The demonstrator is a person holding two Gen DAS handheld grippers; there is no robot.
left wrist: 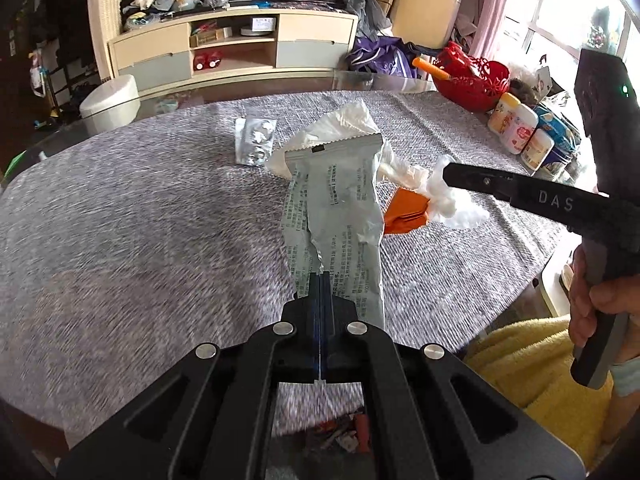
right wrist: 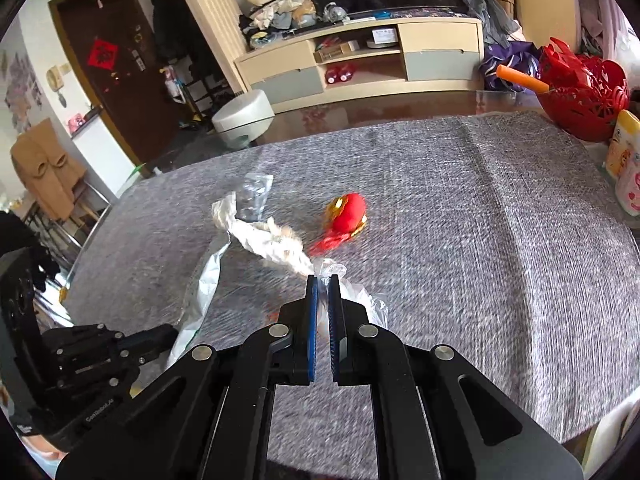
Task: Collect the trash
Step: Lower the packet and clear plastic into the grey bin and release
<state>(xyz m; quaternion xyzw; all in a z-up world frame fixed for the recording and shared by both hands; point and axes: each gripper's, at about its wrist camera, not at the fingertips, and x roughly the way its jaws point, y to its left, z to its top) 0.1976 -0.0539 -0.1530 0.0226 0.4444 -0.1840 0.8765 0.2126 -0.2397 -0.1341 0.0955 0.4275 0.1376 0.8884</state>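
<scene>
My left gripper (left wrist: 321,276) is shut on a torn grey printed wrapper (left wrist: 336,208) and holds it above the grey tablecloth; the wrapper shows edge-on in the right wrist view (right wrist: 204,280). My right gripper (right wrist: 322,278) is shut on a crumpled white plastic and tissue wad (right wrist: 276,244), held above the cloth; it shows in the left wrist view (left wrist: 448,196) at the right gripper's tip (left wrist: 450,174). A clear foil packet (left wrist: 256,140) lies flat on the cloth beyond (right wrist: 254,194). A red and gold wrapper (right wrist: 348,216) lies mid-table, seen orange in the left wrist view (left wrist: 408,212).
A red basket (left wrist: 476,76) and small bottles (left wrist: 516,128) stand at the table's far right edge. A bin with trash (left wrist: 340,436) shows below the table's near edge. A white stool (left wrist: 110,100) and a TV cabinet (left wrist: 232,48) stand beyond the table.
</scene>
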